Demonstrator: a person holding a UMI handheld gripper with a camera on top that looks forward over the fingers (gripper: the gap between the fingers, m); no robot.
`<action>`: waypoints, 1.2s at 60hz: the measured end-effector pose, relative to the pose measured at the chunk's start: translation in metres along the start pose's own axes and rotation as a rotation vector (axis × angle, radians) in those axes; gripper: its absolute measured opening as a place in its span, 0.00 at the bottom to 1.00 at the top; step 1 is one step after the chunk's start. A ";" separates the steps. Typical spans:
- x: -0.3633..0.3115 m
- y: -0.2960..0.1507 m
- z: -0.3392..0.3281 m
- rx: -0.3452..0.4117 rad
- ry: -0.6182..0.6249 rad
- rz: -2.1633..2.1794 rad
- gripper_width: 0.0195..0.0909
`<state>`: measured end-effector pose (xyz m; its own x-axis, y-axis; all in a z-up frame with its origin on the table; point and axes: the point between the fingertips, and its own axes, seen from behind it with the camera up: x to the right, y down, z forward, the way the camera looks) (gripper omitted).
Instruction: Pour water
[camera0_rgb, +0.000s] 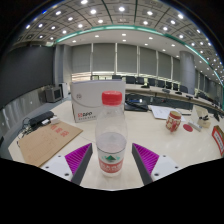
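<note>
Gripper view: a bottle (111, 137) of clear plastic stands upright between the two fingers, its red cap (112, 99) on top and a white label with green and red print around its lower half. The body is round and smooth, narrowing at the shoulder. The gripper (112, 160) points level and forward over the table (190, 150); its black fingers reach up at either side of the bottle's base, and the magenta ribbed pads (78, 155) lie close against the label. Whether both pads press on the bottle or a thin gap remains, I cannot tell. The bottle stands near the table's front edge.

Just behind the bottle a white carton (88, 108) with red print stands upright. Toward the table's left edge lies a flat sheet of brown cardboard (45, 141), and beyond it a dark device (37, 118) with cables. Toward the right edge stands a patterned paper cup (175, 121), with a red object (217, 140) near it at the edge.

The table is pale, smooth and glossy. The room is a large office with desks, monitors (150, 86), windows and rows of round ceiling lights (100, 14).
</note>
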<state>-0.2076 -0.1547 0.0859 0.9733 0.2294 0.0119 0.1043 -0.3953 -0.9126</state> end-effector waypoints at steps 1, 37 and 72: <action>-0.001 0.000 0.005 0.005 0.006 0.000 0.91; 0.004 -0.025 0.031 0.002 -0.059 0.134 0.21; 0.162 -0.245 0.134 0.153 -0.474 1.417 0.21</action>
<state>-0.1024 0.0985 0.2563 0.0890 0.0173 -0.9959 -0.8924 -0.4428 -0.0874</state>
